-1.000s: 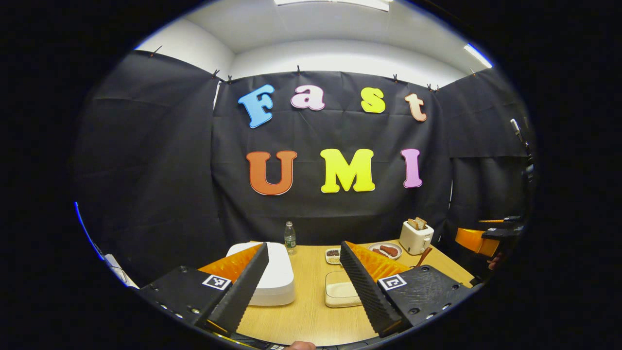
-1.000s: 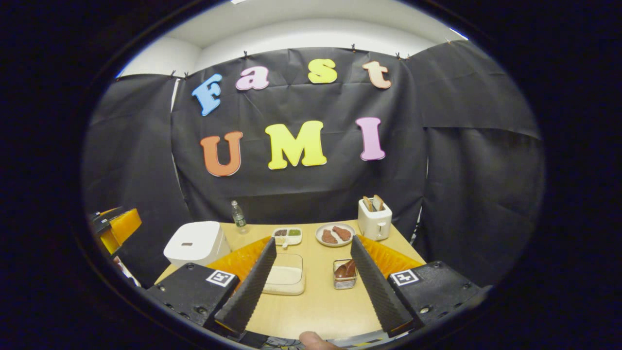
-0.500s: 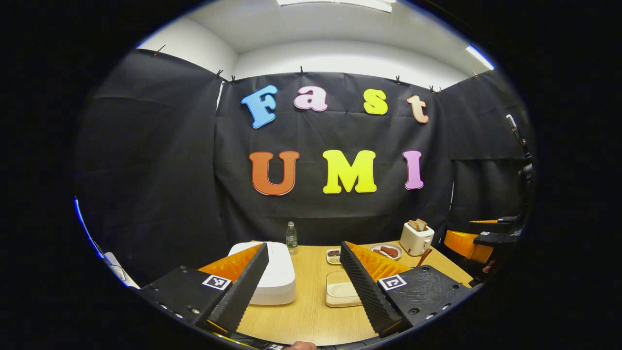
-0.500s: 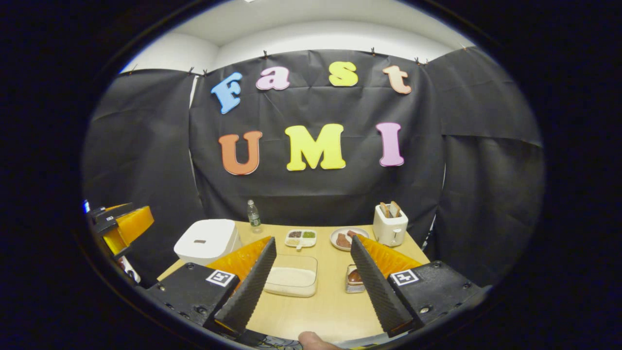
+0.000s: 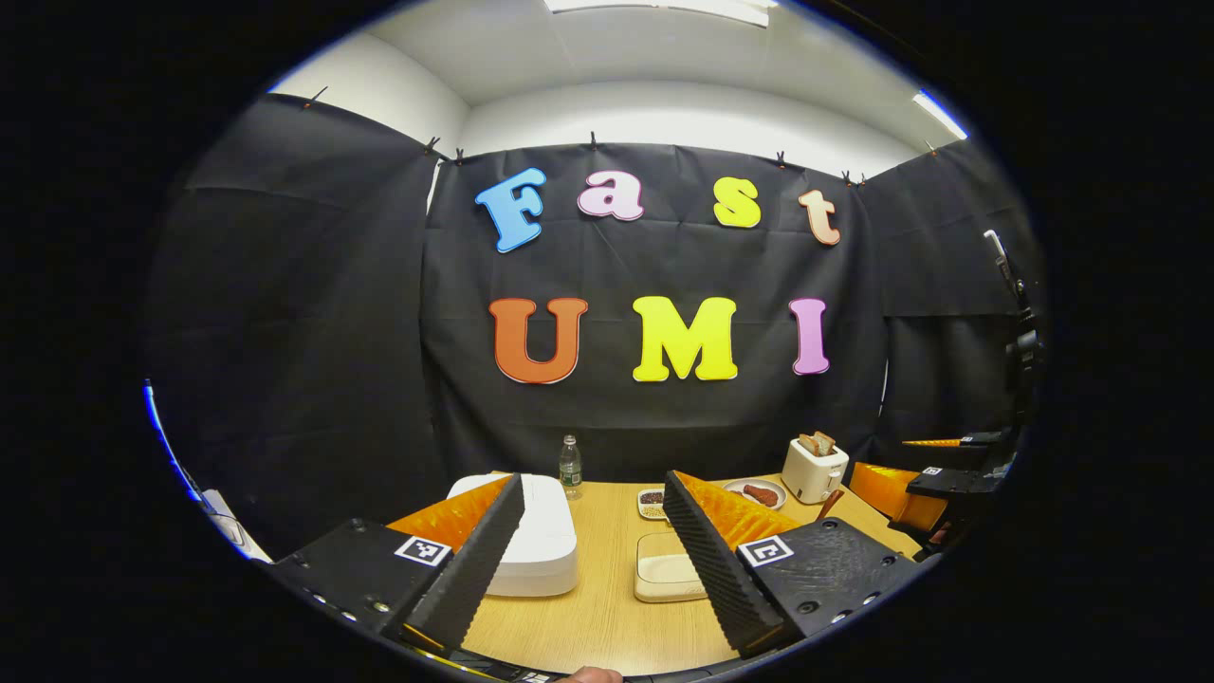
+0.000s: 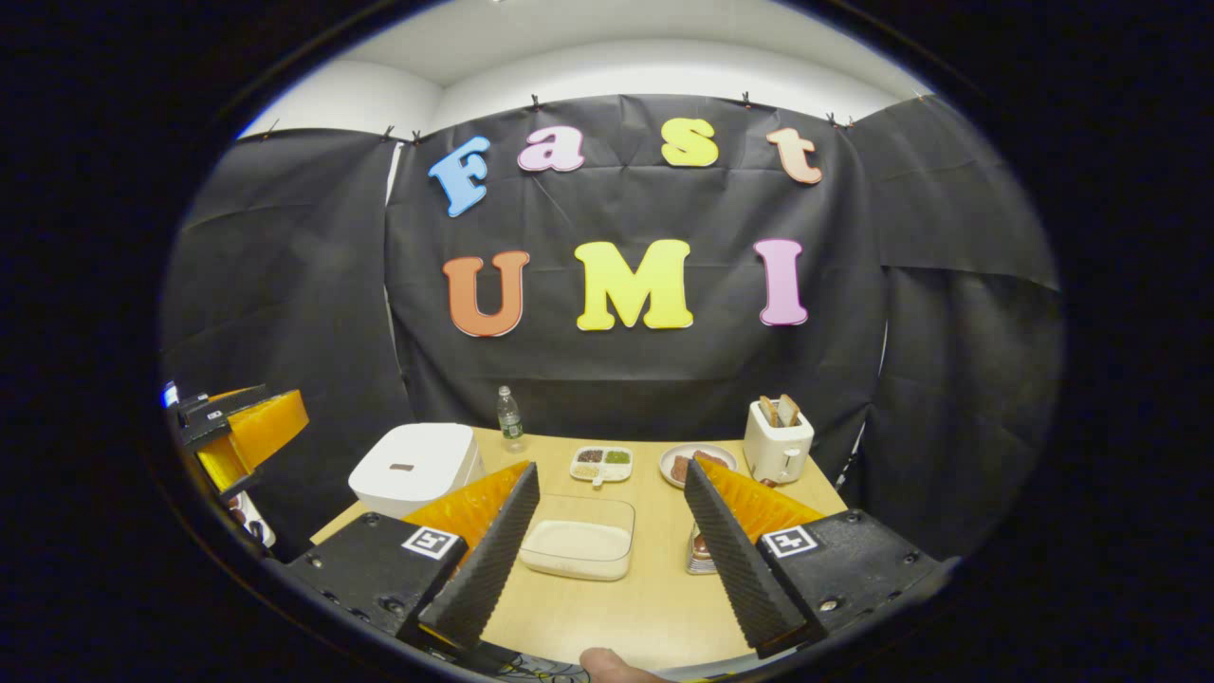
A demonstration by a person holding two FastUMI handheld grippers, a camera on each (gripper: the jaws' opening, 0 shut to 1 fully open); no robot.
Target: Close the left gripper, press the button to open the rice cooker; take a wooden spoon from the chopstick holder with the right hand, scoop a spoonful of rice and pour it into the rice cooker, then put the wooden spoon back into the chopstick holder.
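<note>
Both tongs are gaping wide, holding nothing. The left gripper (image 5: 593, 560) is hanging near the white rice cooker (image 5: 541, 545), lid down, at the table's left. If it isn't squeezing together first, its fingers may be straddling the button and missing it.

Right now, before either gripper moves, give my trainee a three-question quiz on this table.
1. True or false: the rice cooker has its lid shut.
2. Which stands nearest the toaster? A) the water bottle B) the plate of food C) the rice cooker
3. Fill in: the jaws of the left gripper and the right gripper stand ____.

Key
1. True: the lid lies flat and closed.
2. B: the plate sits just beside the toaster.
3. Open, with the clear rice container showing on the table between each pair.
</note>
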